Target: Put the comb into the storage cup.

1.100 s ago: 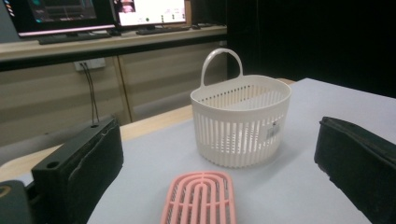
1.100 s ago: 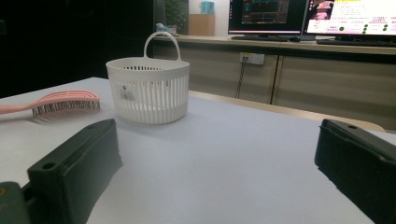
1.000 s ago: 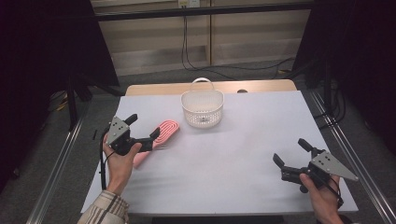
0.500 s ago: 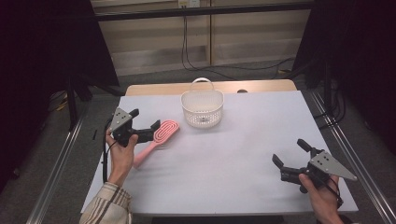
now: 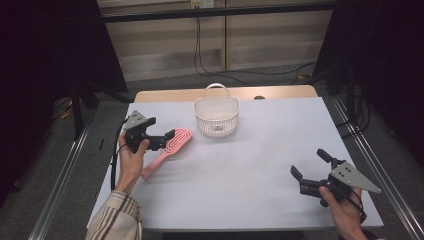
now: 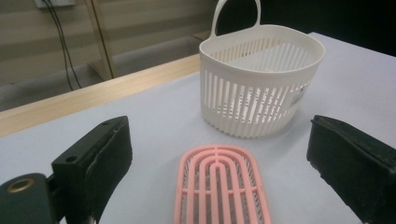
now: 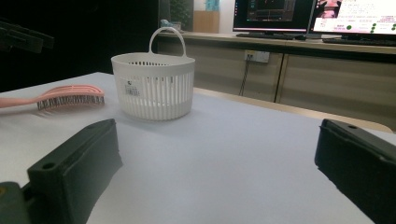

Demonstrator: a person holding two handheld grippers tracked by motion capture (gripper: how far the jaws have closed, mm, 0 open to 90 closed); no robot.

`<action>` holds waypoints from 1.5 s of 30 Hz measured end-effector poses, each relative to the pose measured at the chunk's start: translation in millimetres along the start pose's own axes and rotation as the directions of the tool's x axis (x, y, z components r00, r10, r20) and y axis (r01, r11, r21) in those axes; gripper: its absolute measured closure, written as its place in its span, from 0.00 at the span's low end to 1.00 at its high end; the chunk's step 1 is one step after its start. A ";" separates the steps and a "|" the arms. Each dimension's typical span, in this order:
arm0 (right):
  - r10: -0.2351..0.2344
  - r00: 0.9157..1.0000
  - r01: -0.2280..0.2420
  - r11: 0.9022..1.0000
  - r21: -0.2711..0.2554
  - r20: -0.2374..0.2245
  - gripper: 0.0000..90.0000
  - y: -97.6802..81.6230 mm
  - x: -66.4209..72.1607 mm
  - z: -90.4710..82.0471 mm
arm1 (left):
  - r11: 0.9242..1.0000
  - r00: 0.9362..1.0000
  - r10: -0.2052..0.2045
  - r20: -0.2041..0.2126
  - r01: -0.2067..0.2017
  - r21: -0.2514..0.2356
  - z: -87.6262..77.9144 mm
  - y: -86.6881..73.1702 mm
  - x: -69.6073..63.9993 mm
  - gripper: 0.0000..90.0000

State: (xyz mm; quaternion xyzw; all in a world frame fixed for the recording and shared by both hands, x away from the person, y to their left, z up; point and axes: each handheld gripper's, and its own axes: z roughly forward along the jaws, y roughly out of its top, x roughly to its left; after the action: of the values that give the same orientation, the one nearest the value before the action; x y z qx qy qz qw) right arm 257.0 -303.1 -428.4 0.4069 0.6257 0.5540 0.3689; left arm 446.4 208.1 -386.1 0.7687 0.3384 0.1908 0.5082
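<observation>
A pink hairbrush [image 5: 176, 142] lies on the white table [image 5: 250, 165], with its handle pointing toward the person at the left. My left gripper [image 5: 169, 138] hovers over the brush head. Its jaws have just been closing, and the brush head [image 6: 219, 186] lies between them with a gap on each side. A white slotted basket [image 5: 216, 118] with a loop handle stands upright just beyond the brush, also visible as the basket [image 6: 259, 88] straight ahead of the left jaws. My right gripper [image 5: 307, 163] rests open near the table's front right, with nothing between its jaws [image 7: 215, 163].
A wooden strip [image 5: 165, 95] borders the table's far edge. Metal rails [image 5: 65, 170] run along both sides. From the right gripper view the basket [image 7: 154, 86] and the brush [image 7: 70, 95] sit far off, with bare table between them and the gripper.
My left hand has moved away from the person along the brush toward its head, and its jaws look narrower. The right hand has stayed still.
</observation>
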 end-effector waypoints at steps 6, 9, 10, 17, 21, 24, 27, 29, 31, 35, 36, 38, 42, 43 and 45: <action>0.001 1.000 -0.001 1.000 0.000 -0.004 0.00 0.2 0.3 -0.4 | 0.992 0.999 -0.017 0.049 0.010 0.125 7.5 8.8 0.1 0.06; 0.003 1.000 -0.003 1.000 -0.001 -0.006 0.00 0.1 0.5 -0.1 | 0.981 0.998 -0.019 0.063 0.006 0.195 10.4 11.4 1.2 0.05; 0.004 1.000 -0.004 1.000 -0.001 -0.006 0.00 0.2 0.3 -0.4 | 0.978 0.998 -0.022 0.065 0.007 0.210 11.1 12.0 1.5 0.04; 0.002 1.000 -0.002 1.000 -0.001 -0.005 0.00 0.3 0.4 -0.1 | 0.969 0.999 -0.032 0.022 0.026 0.247 11.6 15.2 6.1 0.03; 0.005 1.000 -0.005 1.000 -0.001 -0.003 0.00 0.5 0.4 -0.8 | 0.951 0.999 -0.013 0.035 0.001 0.309 14.2 18.8 9.3 0.05; 0.003 1.000 -0.003 1.000 0.000 -0.004 0.00 0.5 0.2 -0.7 | 0.943 1.000 0.001 0.029 -0.010 0.334 15.3 22.1 10.4 0.06; 0.002 1.000 -0.002 1.000 -0.001 -0.005 0.00 0.5 0.3 -0.8 | 0.938 0.998 -0.028 0.048 0.009 0.347 16.6 24.3 13.0 0.06; 0.001 1.000 -0.001 1.000 0.000 -0.005 0.00 0.4 0.2 -0.7 | 0.927 0.998 -0.036 0.060 0.011 0.374 19.2 25.0 13.6 0.06; 0.001 1.000 -0.001 1.000 0.000 -0.005 0.00 0.5 0.3 -0.8 | 0.917 0.996 -0.051 0.077 0.016 0.399 21.8 25.1 14.4 0.06; 0.000 1.000 0.000 1.000 0.002 -0.004 0.00 0.4 -0.1 -0.9 | 0.900 0.997 -0.039 0.070 0.005 0.436 25.8 24.2 14.5 0.06; -0.001 1.000 0.001 1.000 0.002 -0.003 0.00 0.4 -0.2 -0.8 | 0.891 0.997 -0.037 0.072 0.000 0.453 27.0 24.1 14.2 0.06; -0.003 1.000 0.003 1.000 0.002 -0.003 0.00 0.5 -0.2 -0.8 | 0.869 0.995 -0.046 0.084 -0.002 0.494 31.6 24.2 13.7 0.06; -0.011 1.000 0.011 1.000 0.003 -0.011 0.00 0.3 1.3 -0.2 | 0.848 0.995 -0.059 0.083 0.006 0.531 38.2 26.0 11.8 0.06; -0.013 1.000 0.013 1.000 0.003 -0.012 0.00 0.2 1.2 -0.2 | 0.850 0.995 -0.063 0.081 0.011 0.527 39.6 25.6 10.7 0.06; -0.008 1.000 0.008 1.000 0.003 -0.012 0.00 -0.1 1.0 -0.1 | 0.845 0.995 -0.062 0.082 0.008 0.534 40.6 25.3 11.5 0.06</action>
State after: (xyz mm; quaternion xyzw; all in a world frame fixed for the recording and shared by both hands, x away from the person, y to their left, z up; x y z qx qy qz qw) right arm 256.6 -302.2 -428.4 0.4017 0.6302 0.5539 0.3669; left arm 488.6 183.4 -380.3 0.8814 0.3671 0.0427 0.2941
